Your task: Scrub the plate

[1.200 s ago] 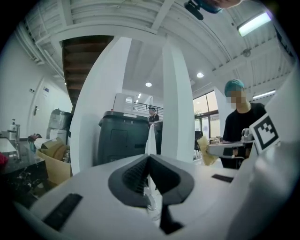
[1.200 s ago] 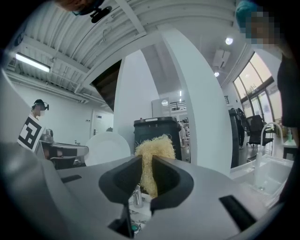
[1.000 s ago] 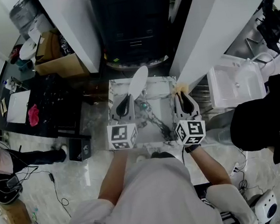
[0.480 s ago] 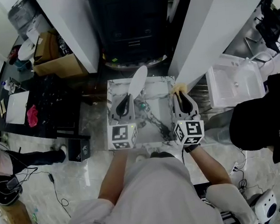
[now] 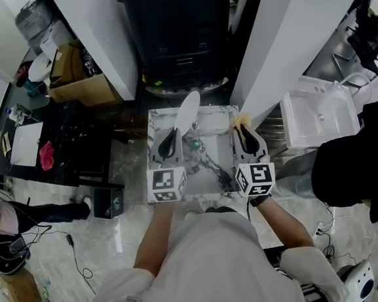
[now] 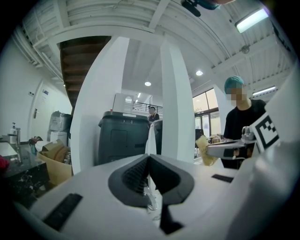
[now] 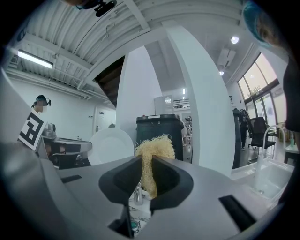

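**Plate and scrubber held up, apart**

Far left, on the floor: brown cardboard box [image 5: 82,89]. Left gripper [image 5: 173,131], above the white marble-patterned tabletop [image 5: 216,146], has its jaws pinched tight on the rim of a white round plate [image 5: 187,112]. The plate stands on edge, clear of the tabletop, showing only as a thin strip in the left gripper view [image 6: 150,138]. Beyond the table: dark grey bin [image 5: 179,36].

Right gripper [image 5: 240,129] is level with the left one, its jaws clamped on a yellow fibrous scrubbing pad [image 5: 241,120]; the tuft pokes out past the tips [image 7: 153,151]. From there the plate's face [image 7: 111,146] shows to the left, not touching the pad. Far right: white plastic tub [image 5: 317,116].
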Tool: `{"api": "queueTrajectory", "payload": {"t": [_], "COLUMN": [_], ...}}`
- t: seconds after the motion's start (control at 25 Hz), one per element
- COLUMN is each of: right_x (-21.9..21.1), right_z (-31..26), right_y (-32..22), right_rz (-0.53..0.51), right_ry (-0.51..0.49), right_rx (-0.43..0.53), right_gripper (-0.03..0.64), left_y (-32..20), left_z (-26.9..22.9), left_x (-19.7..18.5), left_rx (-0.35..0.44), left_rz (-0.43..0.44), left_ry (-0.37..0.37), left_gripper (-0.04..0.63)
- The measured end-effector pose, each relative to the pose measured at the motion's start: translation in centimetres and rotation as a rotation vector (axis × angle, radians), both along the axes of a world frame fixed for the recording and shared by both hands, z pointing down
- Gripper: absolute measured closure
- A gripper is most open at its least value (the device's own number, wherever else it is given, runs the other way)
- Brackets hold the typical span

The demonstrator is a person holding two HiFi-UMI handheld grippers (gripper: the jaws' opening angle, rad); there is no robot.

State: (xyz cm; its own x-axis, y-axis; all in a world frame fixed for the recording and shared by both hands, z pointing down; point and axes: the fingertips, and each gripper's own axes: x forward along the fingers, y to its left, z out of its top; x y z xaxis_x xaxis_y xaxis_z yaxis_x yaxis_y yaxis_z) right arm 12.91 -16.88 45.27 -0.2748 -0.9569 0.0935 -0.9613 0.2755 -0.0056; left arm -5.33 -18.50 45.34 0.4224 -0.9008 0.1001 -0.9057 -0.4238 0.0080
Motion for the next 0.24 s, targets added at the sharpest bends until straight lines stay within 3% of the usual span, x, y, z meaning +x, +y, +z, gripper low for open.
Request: {"api": "queueTrajectory", "payload": {"t": [0.24], "right_x": [-0.57], "right_z": [-0.36], "right_y": [-0.10], "right_rz": [-0.022], "right_ry": [0.011], "right_rx": [0.008], "right_gripper": [0.548], "left_y": [0.12], "left_z": [0.12], "left_x": [-0.34], "left_rx": [-0.004], "left_rz": [-0.001], "left_ry": [0.006], "left_gripper": [0.581]}}
